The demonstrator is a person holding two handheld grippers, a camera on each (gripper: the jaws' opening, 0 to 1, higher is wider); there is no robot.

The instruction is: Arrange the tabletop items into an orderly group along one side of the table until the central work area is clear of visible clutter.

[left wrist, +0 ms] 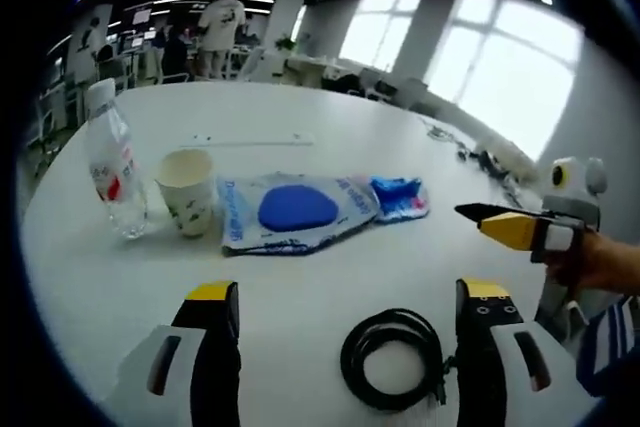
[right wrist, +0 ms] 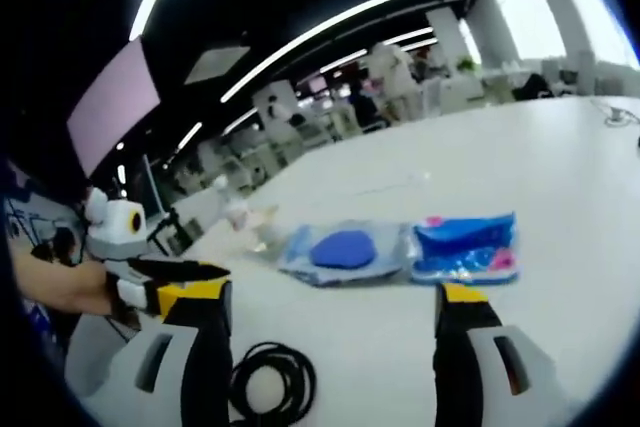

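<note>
On the white table [left wrist: 300,112] stand a clear water bottle [left wrist: 112,162] and a paper cup [left wrist: 188,190] side by side. To their right lie a flat pack with a blue oval [left wrist: 290,209] and a small blue packet [left wrist: 400,197]. A black coiled cable [left wrist: 392,357] lies near the front, between the wide-apart jaws of my left gripper [left wrist: 348,292], which is open. My right gripper [right wrist: 333,297] is open too, hovering short of the flat pack [right wrist: 345,250] and blue packet [right wrist: 465,245], with the cable [right wrist: 272,382] by its left jaw.
The right gripper [left wrist: 520,227] enters the left gripper view from the right, held by a hand [left wrist: 600,262]. Cables and small devices [left wrist: 480,157] lie along the table's far right edge. Desks, chairs and people [left wrist: 220,32] fill the office behind.
</note>
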